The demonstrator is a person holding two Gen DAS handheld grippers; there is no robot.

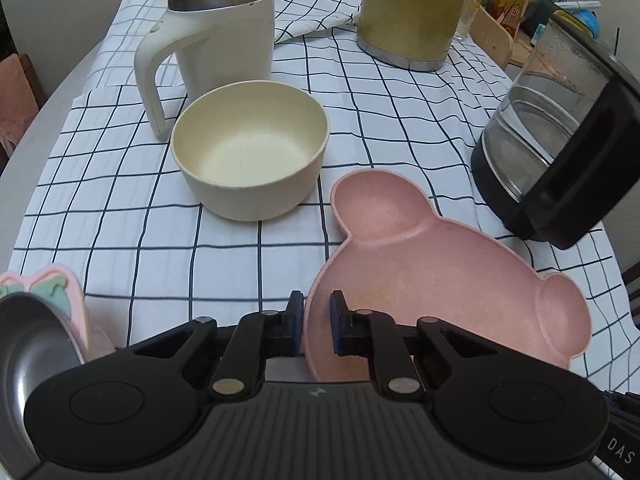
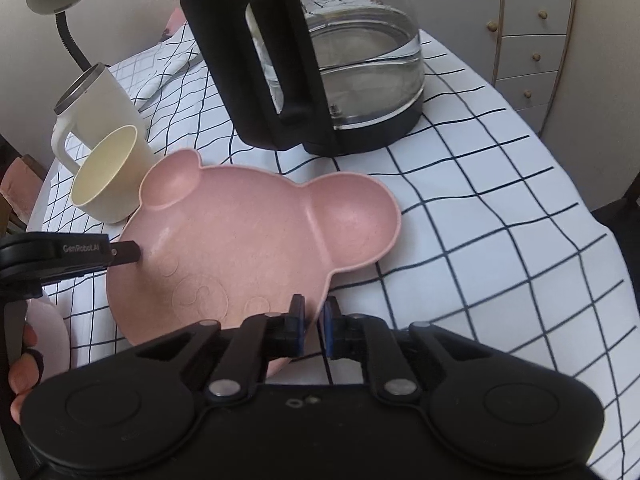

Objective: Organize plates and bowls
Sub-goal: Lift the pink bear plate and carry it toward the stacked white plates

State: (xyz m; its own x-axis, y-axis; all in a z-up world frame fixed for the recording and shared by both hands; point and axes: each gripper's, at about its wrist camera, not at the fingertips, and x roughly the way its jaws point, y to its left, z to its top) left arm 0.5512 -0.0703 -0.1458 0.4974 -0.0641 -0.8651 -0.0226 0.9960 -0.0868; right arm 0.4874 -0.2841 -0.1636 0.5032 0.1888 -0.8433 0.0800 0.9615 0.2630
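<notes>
A pink bear-shaped plate (image 1: 440, 280) with two ear compartments lies on the checked cloth. My left gripper (image 1: 316, 312) is shut on the plate's near left rim, one finger outside and one inside. It shows at the plate's left edge in the right wrist view (image 2: 124, 254). My right gripper (image 2: 314, 320) is shut on the near right rim of the same plate (image 2: 240, 240). A cream bowl (image 1: 248, 152) stands just beyond the plate, also seen in the right wrist view (image 2: 106, 176).
A white mug with a steel rim (image 1: 216, 48) stands behind the bowl. A glass kettle with black handle (image 1: 560, 152) stands right of the plate, close to it (image 2: 340, 60). A gold kettle (image 1: 412, 12) stands at the back. A steel bowl (image 1: 28, 352) and a pink butterfly piece (image 1: 52, 292) sit near left.
</notes>
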